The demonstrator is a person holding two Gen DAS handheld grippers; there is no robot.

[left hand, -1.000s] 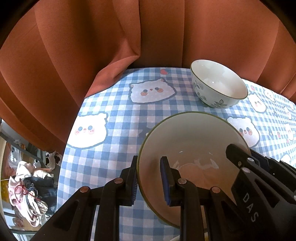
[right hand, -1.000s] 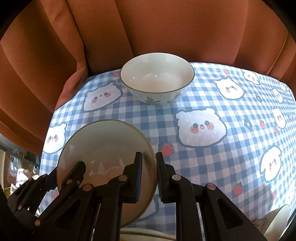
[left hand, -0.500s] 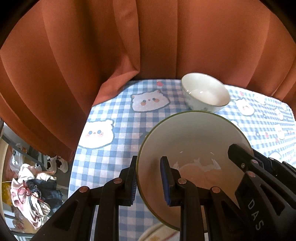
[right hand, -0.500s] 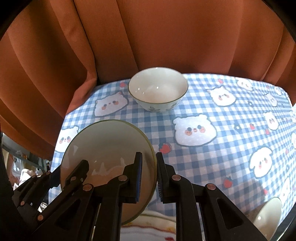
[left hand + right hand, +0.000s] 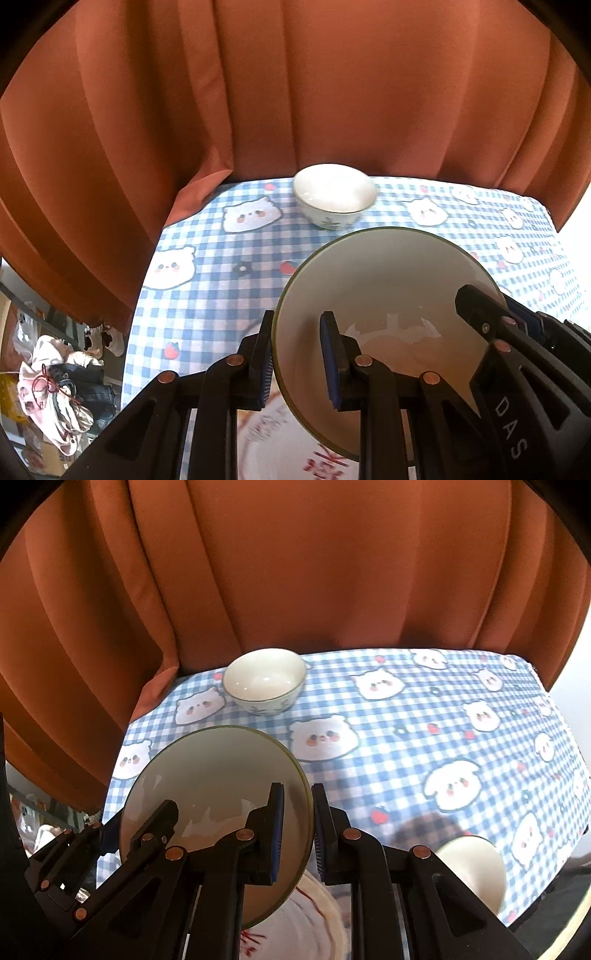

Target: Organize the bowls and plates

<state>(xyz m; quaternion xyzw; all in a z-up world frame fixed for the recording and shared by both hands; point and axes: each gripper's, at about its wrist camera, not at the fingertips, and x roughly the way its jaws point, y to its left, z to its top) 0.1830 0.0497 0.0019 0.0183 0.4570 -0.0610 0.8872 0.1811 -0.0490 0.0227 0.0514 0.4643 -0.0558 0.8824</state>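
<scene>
So both grippers were clamped on the same big cream plate [image 5: 388, 295] with the thin green rim, one on each side, and it was held up off the table, tilted toward the cameras. In the left wrist view the left gripper [image 5: 295, 354] pinched the plate's rim at about 9 o'clock of the plate, one blue-padded finger outside the rim and the other on the inner face, while the right gripper's black finger reached in over the rim at roughly 3 o'clock. The right wrist view was the mirror of that: the right gripper [image 5: 297, 832] was closed tight on the plate's [image 5: 214, 775] edge at 3 o'clock, and the other gripper's finger poked onto it from about 8 o'clock. Under the held plate, at 6 o'clock of both frames, was another white plate [image 5: 280, 443] with red markings, blurry, so I couldn't read them. A small white bowl [image 5: 264, 681] with a green rim and little leaf prints sat upright at the far edge of the table, around 12 o'clock, right by the rust-orange curtain [image 5: 295, 572]. The tablecloth [image 5: 424, 738] was blue gingham with cartoon bear faces and strawberries. Down at 4 o'clock in the right wrist view, another cream-coloured dish [image 5: 472, 867] peeked out behind the gripper, too hidden to say what it was.
</scene>
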